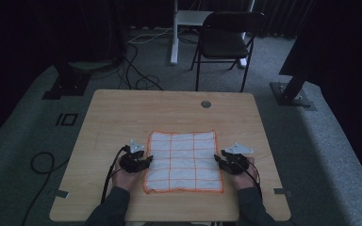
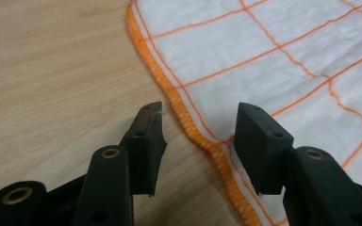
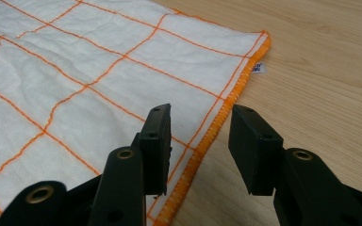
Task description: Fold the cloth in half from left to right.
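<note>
A white cloth (image 1: 182, 161) with an orange grid and orange hem lies flat on the wooden table (image 1: 122, 113). My left gripper (image 1: 143, 160) sits at the cloth's left edge, open; in the left gripper view the hem (image 2: 202, 136) runs between the two jaws, one over bare wood, one over the cloth (image 2: 273, 61). My right gripper (image 1: 220, 160) sits at the cloth's right edge, open as well. In the right gripper view its jaws straddle the orange hem (image 3: 207, 136) of the cloth (image 3: 75, 80), with no pad pressing on it.
A small label (image 3: 259, 68) sticks out at the cloth's far right corner. A round grommet (image 1: 206, 104) is set in the table's far side. A black folding chair (image 1: 226, 40) stands beyond the table, and cables (image 1: 42, 162) trail over the floor at the left.
</note>
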